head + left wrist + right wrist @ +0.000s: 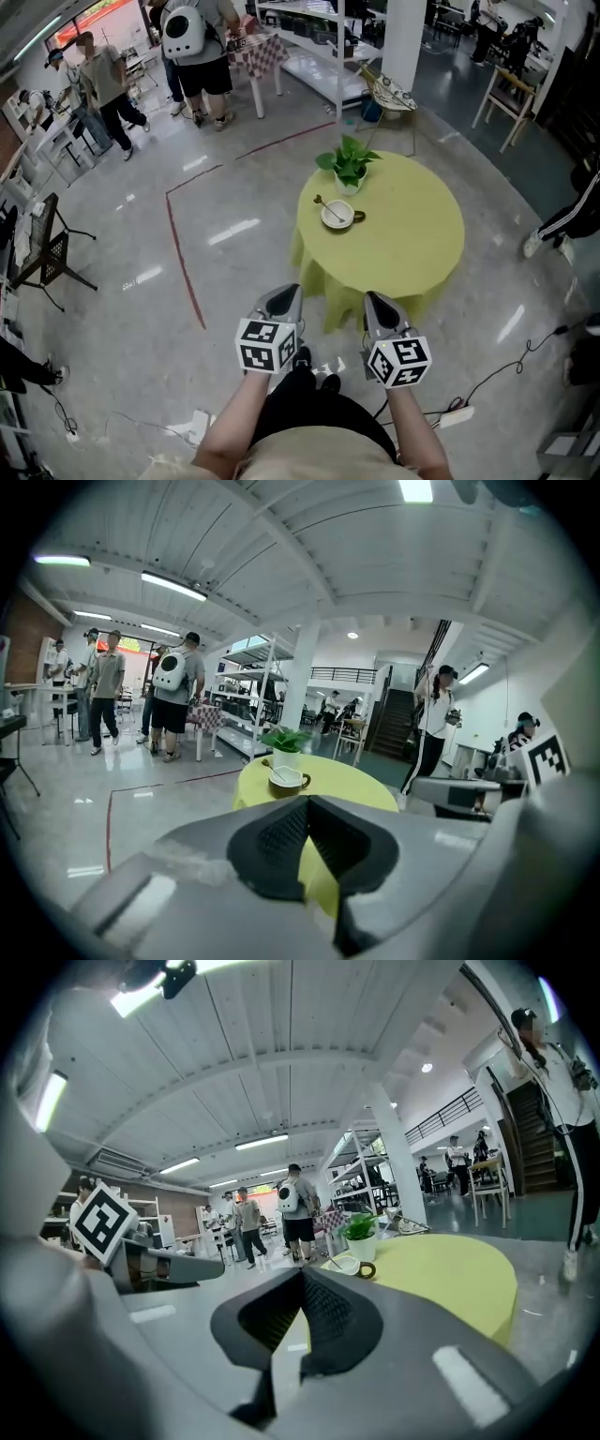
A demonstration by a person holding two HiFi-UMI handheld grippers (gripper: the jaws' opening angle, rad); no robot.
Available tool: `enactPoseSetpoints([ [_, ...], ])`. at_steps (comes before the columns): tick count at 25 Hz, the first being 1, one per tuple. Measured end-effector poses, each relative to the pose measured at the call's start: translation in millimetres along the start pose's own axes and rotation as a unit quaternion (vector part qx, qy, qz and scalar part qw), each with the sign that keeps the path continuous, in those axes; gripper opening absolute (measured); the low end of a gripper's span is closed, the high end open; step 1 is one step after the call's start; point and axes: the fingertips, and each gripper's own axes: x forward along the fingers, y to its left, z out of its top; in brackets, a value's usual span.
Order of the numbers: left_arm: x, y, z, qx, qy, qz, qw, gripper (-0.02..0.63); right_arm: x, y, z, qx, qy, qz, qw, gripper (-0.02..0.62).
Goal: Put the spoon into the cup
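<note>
Left gripper (281, 302) has its jaws pressed flat together, and its own view shows the dark pads meeting in one seam with nothing caught between them. Right gripper (380, 305) is closed the same way and is just as empty. The person's bare forearms hold the two side by side, apart from each other, with their marker cubes facing up. Both point toward the table from over the grey floor (141, 281), short of the tabletop's near edge.

A yellow-green cloth covers the round tabletop (412, 248) and hangs over its rim all round. Its near half and right side are bare. The cup (338, 217) stands near the far left edge, white inside, with its handle turned to the right. The spoon (324, 203) has one end over the cup's mouth, and the other end sticks out past the rim toward the far left. I cannot tell whether it rests inside the cup. Just behind the cup, at the far edge, is a leafy plant in a white pot (349, 169).

Left of the table a red line (183, 253) is marked on the floor, and a cable (497, 373) trails at the right. Farther off are white shelving (319, 66) and a wooden chair (506, 94). Several people stand at the far left, one wearing a white backpack (181, 33)
</note>
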Motion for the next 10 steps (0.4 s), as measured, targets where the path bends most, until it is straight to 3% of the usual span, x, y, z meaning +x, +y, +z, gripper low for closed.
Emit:
enactPoseSetpoints([
  [10, -8.6, -10.1, -2.2, 0.004, -0.003, -0.001, 1.0, 0.002, -8.9, 3.6, 0.2, 0.004, -0.006, 0.008, 1.0, -0.002],
])
